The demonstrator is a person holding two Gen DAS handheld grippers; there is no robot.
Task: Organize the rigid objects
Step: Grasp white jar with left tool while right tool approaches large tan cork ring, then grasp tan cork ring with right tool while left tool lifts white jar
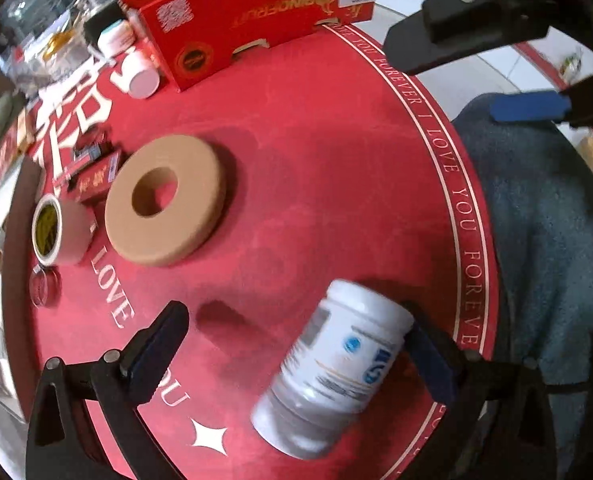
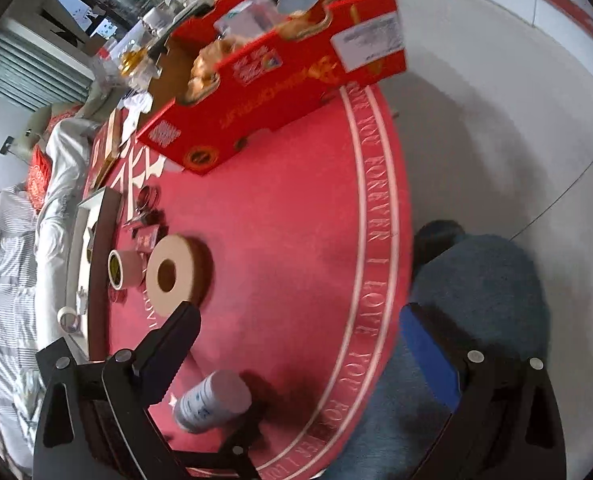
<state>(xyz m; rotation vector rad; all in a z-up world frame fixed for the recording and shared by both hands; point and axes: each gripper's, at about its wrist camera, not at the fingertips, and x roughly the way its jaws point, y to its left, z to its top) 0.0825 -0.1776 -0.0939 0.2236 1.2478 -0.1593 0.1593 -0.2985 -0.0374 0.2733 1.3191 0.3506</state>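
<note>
A white pill bottle (image 1: 332,368) with a blue label lies on its side on the red round table (image 1: 316,168), against the right finger of my left gripper (image 1: 296,344). The jaws stand wide open, the left finger well clear of the bottle. The bottle also shows in the right wrist view (image 2: 212,400). My right gripper (image 2: 296,340) is open and empty, high above the table's near edge. A tan foam ring (image 1: 164,200) lies flat left of centre. A red cardboard box (image 1: 252,12) holding several items stands at the far side.
A tape roll (image 1: 58,230), small red packs (image 1: 96,172), a clear lid (image 1: 42,286) and white jars (image 1: 138,70) sit along the table's left. The person's blue-trousered leg (image 1: 544,240) is beside the table edge. White floor (image 2: 496,120) lies beyond.
</note>
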